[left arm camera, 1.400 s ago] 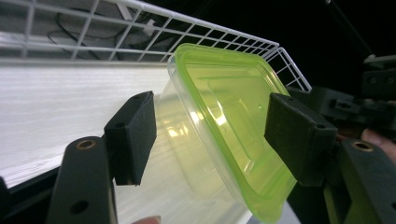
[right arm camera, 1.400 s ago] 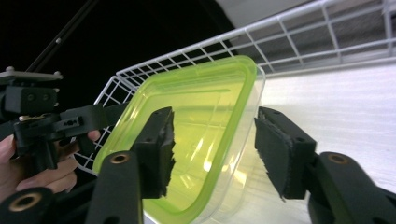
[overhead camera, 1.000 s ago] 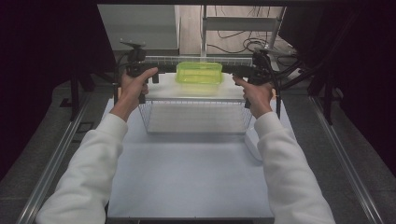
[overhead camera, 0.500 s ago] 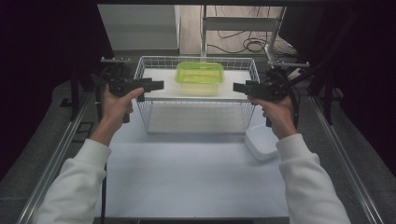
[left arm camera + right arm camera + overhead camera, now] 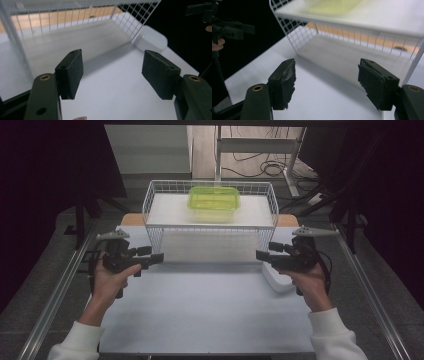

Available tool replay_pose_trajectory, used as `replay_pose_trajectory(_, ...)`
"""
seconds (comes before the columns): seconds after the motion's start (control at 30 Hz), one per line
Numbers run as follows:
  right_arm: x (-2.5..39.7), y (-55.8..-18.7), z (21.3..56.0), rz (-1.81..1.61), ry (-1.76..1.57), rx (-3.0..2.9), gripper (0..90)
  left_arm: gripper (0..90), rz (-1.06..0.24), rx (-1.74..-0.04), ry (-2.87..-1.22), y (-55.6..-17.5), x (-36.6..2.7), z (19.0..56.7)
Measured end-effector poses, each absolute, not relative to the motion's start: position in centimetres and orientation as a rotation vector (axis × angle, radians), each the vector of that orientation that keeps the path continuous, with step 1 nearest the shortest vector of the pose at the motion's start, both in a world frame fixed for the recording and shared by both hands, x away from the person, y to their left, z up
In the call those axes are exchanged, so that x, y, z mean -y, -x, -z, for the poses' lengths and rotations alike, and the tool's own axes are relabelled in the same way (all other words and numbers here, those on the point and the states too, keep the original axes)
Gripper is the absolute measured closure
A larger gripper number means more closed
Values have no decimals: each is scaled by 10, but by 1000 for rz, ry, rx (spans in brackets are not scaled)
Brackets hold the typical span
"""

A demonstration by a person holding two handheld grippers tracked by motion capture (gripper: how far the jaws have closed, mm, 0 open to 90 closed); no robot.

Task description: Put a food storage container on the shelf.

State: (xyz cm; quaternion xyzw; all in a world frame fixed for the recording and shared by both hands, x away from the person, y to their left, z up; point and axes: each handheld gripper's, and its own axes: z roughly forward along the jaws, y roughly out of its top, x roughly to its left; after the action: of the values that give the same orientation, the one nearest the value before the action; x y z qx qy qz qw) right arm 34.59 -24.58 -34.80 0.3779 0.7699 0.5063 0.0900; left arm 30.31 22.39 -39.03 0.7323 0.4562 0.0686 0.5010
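A white wire rack [image 5: 159, 237] stands at the back of the white table [image 5: 210, 315]. On its top shelf sits a translucent green lidded box [image 5: 213, 202], blurred in the right gripper view [image 5: 332, 6]. My left gripper [image 5: 158, 257] hovers by the rack's front left corner, pointing right. Its jaws are wide open with nothing between them [image 5: 112, 72]. My right gripper [image 5: 260, 254] hovers by the front right corner, pointing left, equally open and empty [image 5: 327, 82]. Each gripper view takes in the rack [image 5: 75, 15] [image 5: 294, 32] and the space under its shelf.
A white rounded container [image 5: 278, 281] lies on the table under my right hand, beside the rack's right leg, and is seen from the left gripper [image 5: 152, 38]. Metal rails [image 5: 60, 290] run along both table sides. Dark floor with cables lies beyond.
Both hands left the rack's top sides, swung outward, then came down and back toward me. The grippers now face each other in front of the rack. The green box stayed put.
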Motion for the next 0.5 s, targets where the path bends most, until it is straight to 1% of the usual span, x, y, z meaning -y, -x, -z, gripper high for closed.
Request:
replay_pose_trajectory(0.07,249,-335,365,-1462,-1128,-2334,299,328,-165,-1107,-1778,-297,-225,397)
replay_pose_trajectory(0.13,249,-332,369,-1452,-1132,-2345,299,327,-157,-1116,-1795,-290,-224,406)
replay_pose_trajectory(0.2,250,-324,389,-1423,-1150,-2384,299,320,-149,-1120,-1814,-286,-222,414)
replay_pose_trajectory(0.27,250,-323,393,-1418,-1161,-2393,299,321,-144,-1133,-1822,-283,-220,423)
replay_pose_trajectory(0.37,245,-320,411,-1356,-1182,-2441,299,319,-125,-1148,-1859,-285,-215,438)
replay_pose_trajectory(0.5,236,-319,430,-1275,-1185,-2502,299,313,-110,-1165,-1859,-286,-215,447)
